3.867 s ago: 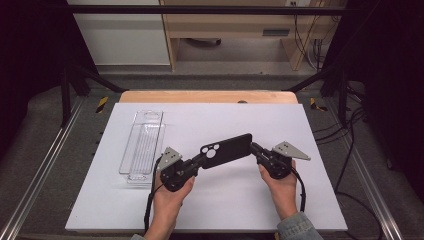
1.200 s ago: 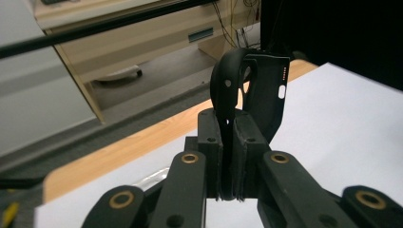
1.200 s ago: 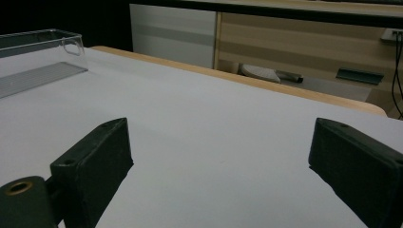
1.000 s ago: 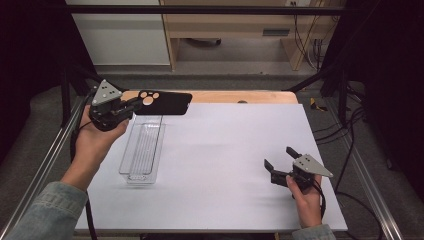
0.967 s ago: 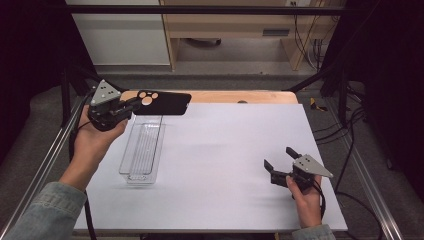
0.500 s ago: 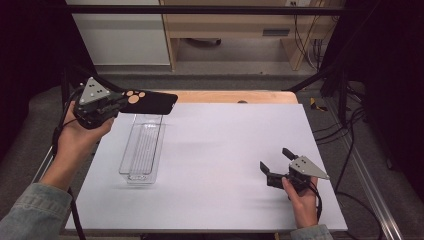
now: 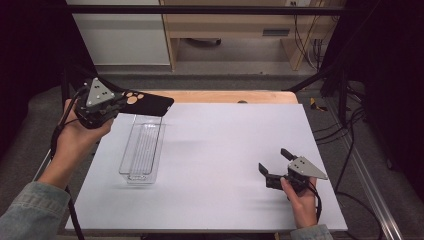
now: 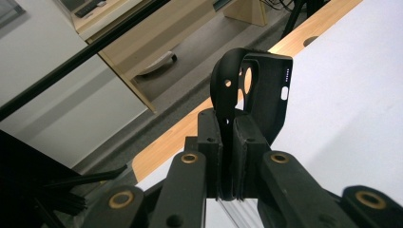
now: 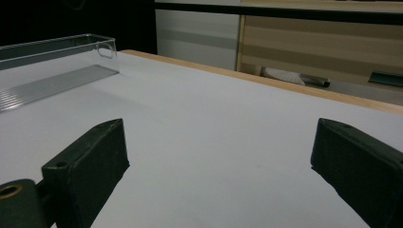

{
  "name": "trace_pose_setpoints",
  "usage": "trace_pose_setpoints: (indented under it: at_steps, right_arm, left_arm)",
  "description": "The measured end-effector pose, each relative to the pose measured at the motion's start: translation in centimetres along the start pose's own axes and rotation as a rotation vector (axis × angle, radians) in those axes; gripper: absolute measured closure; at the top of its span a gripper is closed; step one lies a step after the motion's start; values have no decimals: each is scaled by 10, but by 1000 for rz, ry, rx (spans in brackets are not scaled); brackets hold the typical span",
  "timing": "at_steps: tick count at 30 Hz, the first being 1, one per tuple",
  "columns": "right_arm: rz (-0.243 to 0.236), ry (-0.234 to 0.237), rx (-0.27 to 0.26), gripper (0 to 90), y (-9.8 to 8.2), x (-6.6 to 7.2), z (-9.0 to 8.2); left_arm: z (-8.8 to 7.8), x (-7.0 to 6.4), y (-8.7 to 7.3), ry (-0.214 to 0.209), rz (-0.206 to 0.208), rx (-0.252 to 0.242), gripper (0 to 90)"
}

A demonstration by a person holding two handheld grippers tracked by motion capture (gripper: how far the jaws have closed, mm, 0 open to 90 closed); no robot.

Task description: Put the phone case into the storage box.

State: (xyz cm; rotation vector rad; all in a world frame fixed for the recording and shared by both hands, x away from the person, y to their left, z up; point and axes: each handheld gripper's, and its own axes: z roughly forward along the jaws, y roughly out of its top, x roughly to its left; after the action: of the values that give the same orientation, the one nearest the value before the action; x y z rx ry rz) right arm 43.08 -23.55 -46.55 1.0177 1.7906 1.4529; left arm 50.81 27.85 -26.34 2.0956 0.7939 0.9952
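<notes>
Above the white table point(image 7: 215, 150), left claw point(image 7: 117, 103) clamps a black phone case point(image 7: 150, 102); right claw point(image 7: 275, 167) gapes.

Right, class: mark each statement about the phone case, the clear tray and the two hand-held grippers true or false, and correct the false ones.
1. The left hand-held gripper clamps the black phone case. True.
2. The phone case lies in the clear tray. False: it is held up in the air above the tray's far end.
3. The right hand-held gripper is open and holds nothing. True.
4. The tray holds a pen. False: it is empty.
</notes>
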Motion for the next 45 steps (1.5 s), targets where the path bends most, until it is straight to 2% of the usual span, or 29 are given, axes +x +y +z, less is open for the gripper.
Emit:
trace_pose_setpoints:
  at_steps: [11, 20, 28, 29, 30, 37, 39, 45]
  right_arm:
    - [-8, 8, -7, 44, 0, 2, 0]
    - [-7, 9, -14, 44, 1, 2, -1]
    - [-12, 14, -14, 42, 0, 3, -1]
    - [-12, 15, -15, 43, 0, 3, -1]
    - [-12, 15, -15, 43, 0, 3, -1]
    - [-10, 12, -18, 44, 0, 2, -1]
    - [-14, 11, -22, 48, 0, 3, -1]
    - [-24, -2, -40, 46, 1, 4, -2]
  left_arm:
    - [1, 6, -7, 13, 35, 28, 834]
    - [-1, 7, -10, 23, 81, 62, 833]
    - [-3, 4, -7, 25, 131, 81, 834]
    - [-3, 3, -7, 30, 156, 94, 833]
    - [-4, 4, -7, 33, 162, 98, 834]
    - [-10, 12, -5, 40, 192, 121, 834]
    - [-12, 13, -5, 43, 212, 123, 833]
    - [-14, 17, -4, 42, 225, 128, 833]
